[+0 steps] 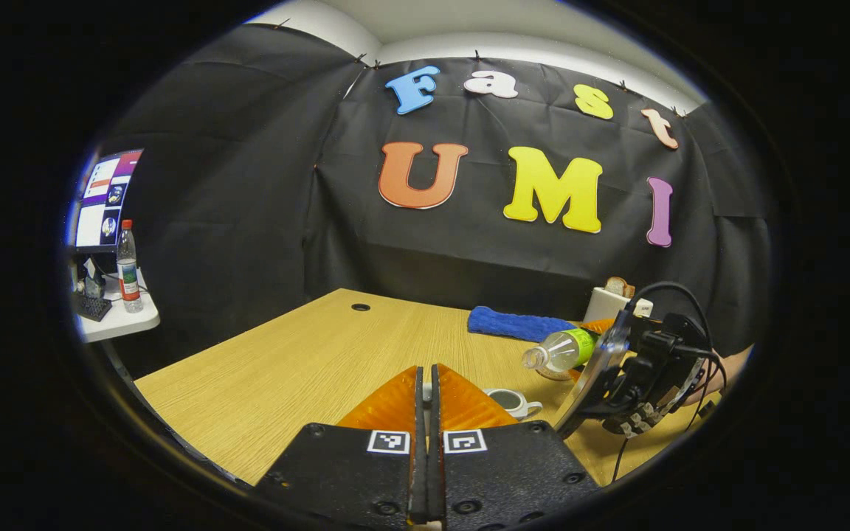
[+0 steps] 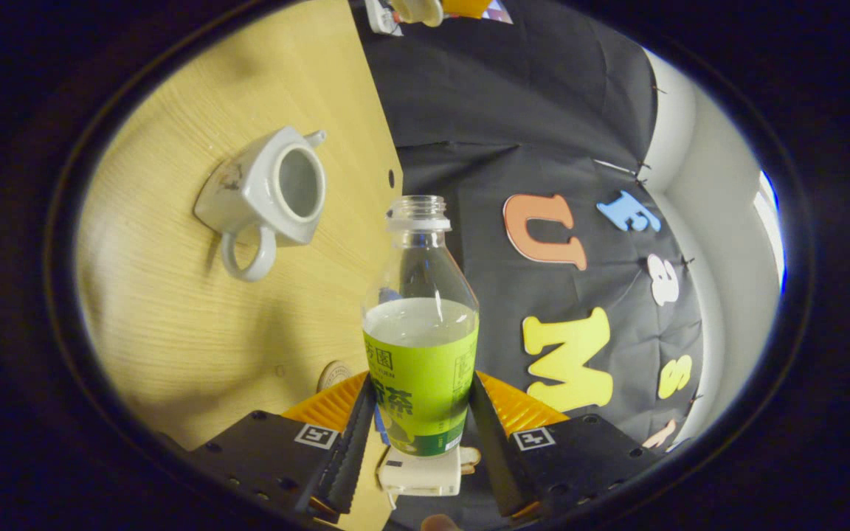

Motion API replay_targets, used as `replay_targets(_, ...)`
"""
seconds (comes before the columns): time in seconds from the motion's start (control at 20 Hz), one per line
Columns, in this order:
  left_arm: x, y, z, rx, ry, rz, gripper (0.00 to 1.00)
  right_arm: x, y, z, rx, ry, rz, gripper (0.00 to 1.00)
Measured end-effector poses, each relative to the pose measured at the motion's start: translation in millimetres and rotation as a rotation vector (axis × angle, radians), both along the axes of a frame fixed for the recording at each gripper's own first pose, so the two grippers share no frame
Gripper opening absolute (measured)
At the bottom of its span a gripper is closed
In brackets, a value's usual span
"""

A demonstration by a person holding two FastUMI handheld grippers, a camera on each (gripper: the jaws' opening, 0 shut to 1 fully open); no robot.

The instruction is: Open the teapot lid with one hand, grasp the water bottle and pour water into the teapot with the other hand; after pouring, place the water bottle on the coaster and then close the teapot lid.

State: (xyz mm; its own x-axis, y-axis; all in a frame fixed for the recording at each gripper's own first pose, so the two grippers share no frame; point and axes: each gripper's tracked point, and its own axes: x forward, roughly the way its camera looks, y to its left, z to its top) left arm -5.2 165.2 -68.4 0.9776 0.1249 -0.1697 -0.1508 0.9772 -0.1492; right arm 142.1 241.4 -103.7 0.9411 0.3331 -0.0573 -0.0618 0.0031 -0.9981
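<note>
In the right gripper view my right gripper (image 2: 421,394) is shut on a clear water bottle (image 2: 421,346) with a green label and no cap, about half full. The white teapot (image 2: 270,195) stands lidless on the wooden table (image 2: 174,332), apart from the bottle's mouth. A round coaster (image 2: 334,375) lies by the fingers. In the left gripper view the bottle (image 1: 561,348) lies nearly level in the right gripper (image 1: 606,354), mouth above the teapot (image 1: 513,402). My left gripper (image 1: 426,376) is raised over the table with its fingers pressed together on a pale sliver, the teapot lid.
A blue towel (image 1: 517,323) and a white toaster (image 1: 613,299) sit at the table's far right. A small hole (image 1: 360,307) marks the far edge. A side table (image 1: 119,321) at left carries a monitor and another bottle (image 1: 128,265).
</note>
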Motion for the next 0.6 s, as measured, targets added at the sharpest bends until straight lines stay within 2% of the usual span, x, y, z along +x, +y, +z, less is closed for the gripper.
replay_targets(0.35, -3.9, 5.1, 3.5, -0.01, -0.009, 0.003, 0.03, 0.6, 7.1, 1.4, -0.217, -0.104, 0.044, 0.71)
replay_targets(0.6, -3.6, 6.9, 1.1, -0.02, -0.003, 0.003, 0.03, -1.7, 13.6, 6.5, -0.295, -0.156, 0.074, 0.71)
